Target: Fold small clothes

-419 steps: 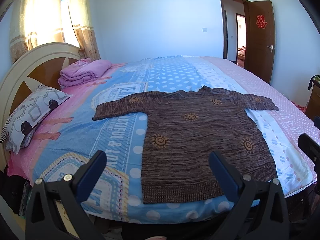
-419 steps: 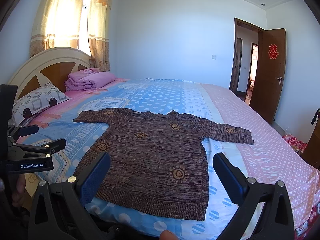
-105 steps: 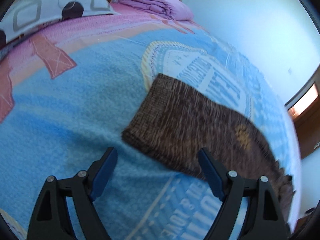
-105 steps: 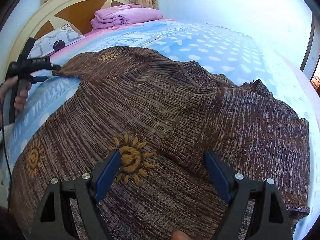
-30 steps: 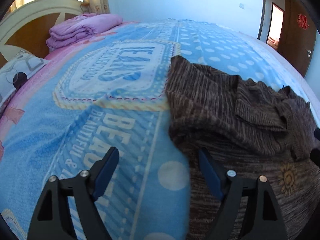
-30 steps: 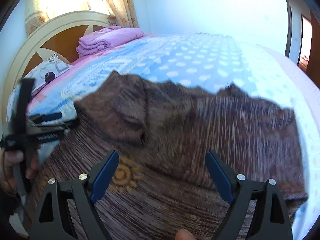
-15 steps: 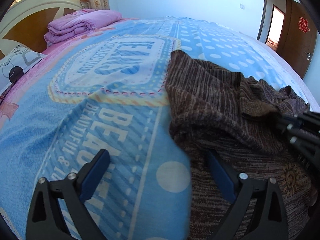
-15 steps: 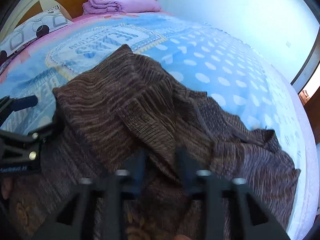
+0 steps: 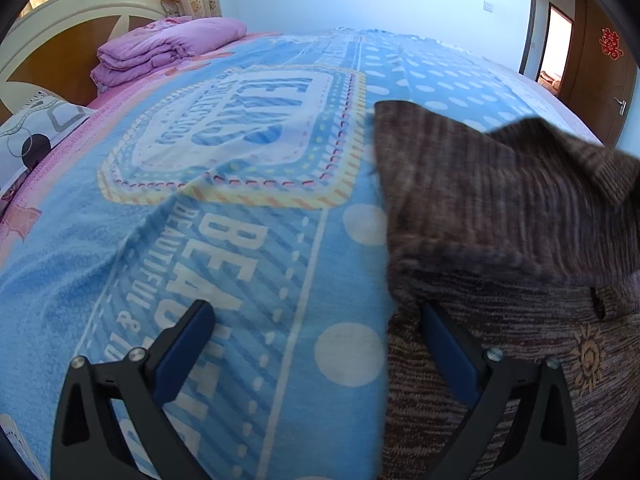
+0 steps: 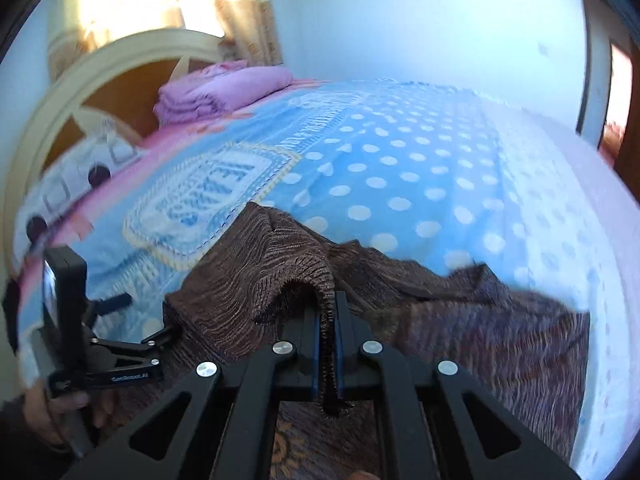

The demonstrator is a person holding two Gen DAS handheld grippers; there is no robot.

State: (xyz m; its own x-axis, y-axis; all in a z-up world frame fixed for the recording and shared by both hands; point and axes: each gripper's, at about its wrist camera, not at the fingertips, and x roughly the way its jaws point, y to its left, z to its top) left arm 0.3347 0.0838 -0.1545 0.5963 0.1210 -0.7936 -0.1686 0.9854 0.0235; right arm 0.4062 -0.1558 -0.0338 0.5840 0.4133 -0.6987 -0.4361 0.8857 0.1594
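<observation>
A brown knitted sweater point(image 10: 460, 320) with orange sun motifs lay partly folded on the near right part of a bed point(image 9: 224, 208), on its blue, pink and white patterned cover printed with large letters and polka dots. One ribbed edge of the sweater point(image 9: 500, 200) stood lifted off the rest, pinched between the closed blue pads of the right hand-held gripper point(image 10: 328, 336), whose jaws clamped the knit with a fold arching up just beyond them. To the left, the left hand-held gripper point(image 9: 316, 340) hovered with its jaws wide and opening, nothing between its pads; its right finger sat over the sweater's left edge and its left finger over bare bed cover. In the right wrist view that same left hand-held gripper point(image 10: 152, 320) appeared at the sweater's left side, gripped by a person's hand point(image 10: 52, 404) at the near left corner. At the far left of the bed, a folded purple blanket point(image 9: 168, 52) rested near a cream and wood headboard point(image 9: 60, 52), with a patterned pillow point(image 9: 32, 140) beside it. A brown door point(image 9: 600, 60) stood open at the far right of the pale blue room.
</observation>
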